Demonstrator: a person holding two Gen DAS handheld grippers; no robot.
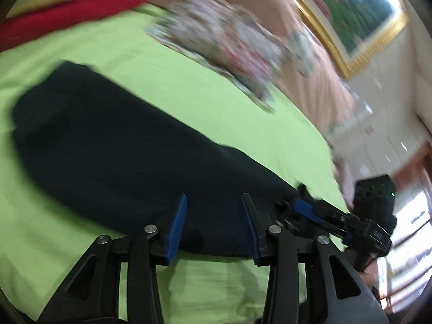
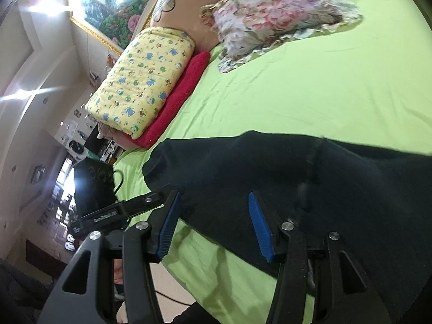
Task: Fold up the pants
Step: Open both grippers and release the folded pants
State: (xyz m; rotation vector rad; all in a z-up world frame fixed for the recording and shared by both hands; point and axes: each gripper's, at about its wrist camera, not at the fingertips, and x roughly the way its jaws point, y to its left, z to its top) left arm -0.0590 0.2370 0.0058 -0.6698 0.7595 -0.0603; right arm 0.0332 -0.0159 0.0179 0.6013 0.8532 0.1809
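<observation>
Both tongs, left gripper [image 1: 213, 226] and right gripper [image 2: 213, 226], hang open, empty, over the pants [image 2: 270, 167]; fold apparently laid, next another grab at the cloth's edge

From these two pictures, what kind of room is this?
Most likely a bedroom: a bed with a green sheet, a flowered pillow against the headboard, and a framed painting above.

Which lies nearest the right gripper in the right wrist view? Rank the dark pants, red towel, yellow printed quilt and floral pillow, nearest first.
From the right gripper:
1. Dark pants, right under and ahead of the fingers on the green sheet.
2. Red towel, farther up on the left, at the bed's edge.
3. Yellow printed quilt, resting on the towel, slightly beyond it.
4. Floral pillow, farthest, at the top by the headboard.
</observation>
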